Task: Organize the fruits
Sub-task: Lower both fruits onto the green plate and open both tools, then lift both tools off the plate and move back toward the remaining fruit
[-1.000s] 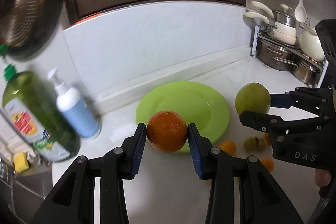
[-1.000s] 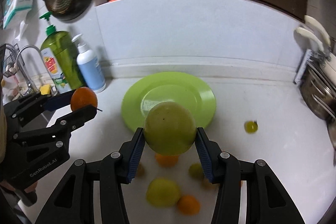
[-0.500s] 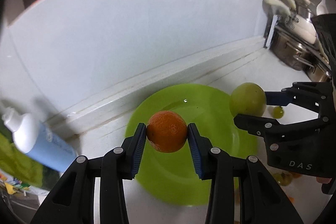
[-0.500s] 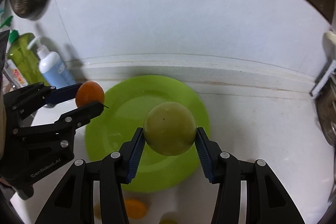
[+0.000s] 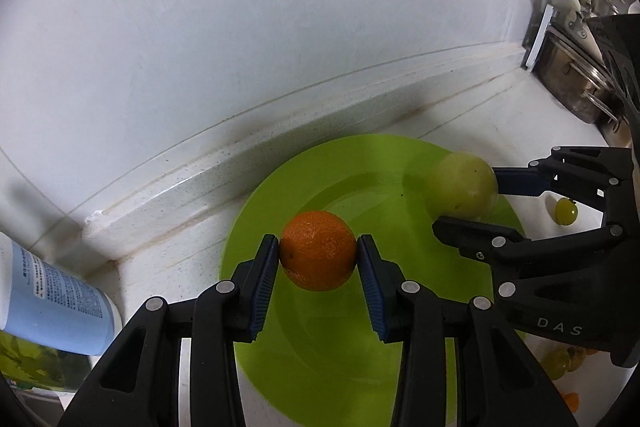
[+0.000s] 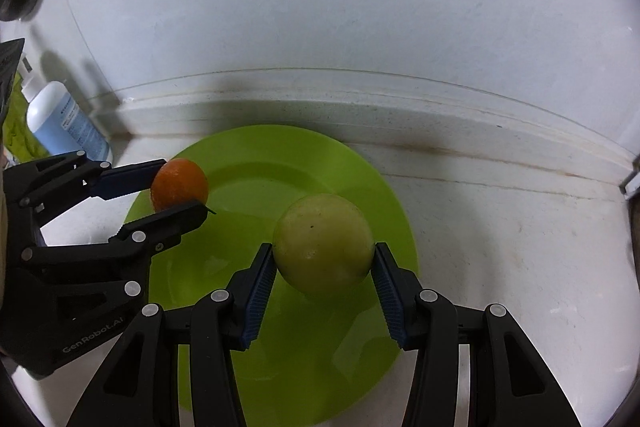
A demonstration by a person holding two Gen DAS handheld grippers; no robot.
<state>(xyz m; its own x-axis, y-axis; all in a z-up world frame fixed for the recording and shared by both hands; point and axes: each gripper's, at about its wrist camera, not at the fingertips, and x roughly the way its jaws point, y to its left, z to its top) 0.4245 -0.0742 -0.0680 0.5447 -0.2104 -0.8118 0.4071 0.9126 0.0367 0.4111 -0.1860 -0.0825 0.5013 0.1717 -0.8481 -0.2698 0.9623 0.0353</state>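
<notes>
My left tool point(image 5: 318, 251) is clenched on the orange point(image 5: 317, 249) at frame centre, my right tool point(image 6: 323, 261) grips the green fruit point(image 6: 323, 242) lower centre, both over the green plate point(image 6: 280, 155) on the white table point(image 6: 500, 227).

White speckled countertop point(image 6: 500, 227), meeting a white backsplash along a raised ledge at 12 o'clock. Lime-green plate point(image 6: 248, 163) flat on it at centre, close to that ledge. Blue-and-white pump bottle point(image 6: 60, 123) standing at 9 o'clock of the plate, against the ledge. Small green fruit point(image 5: 566, 211) lying at 3 o'clock of the plate, apart from its rim. More small green and orange fruits point(image 5: 560, 361) clustered at roughly 4 o'clock, partly hidden. Steel pots point(image 5: 572, 83) at 2 o'clock, near the wall.
</notes>
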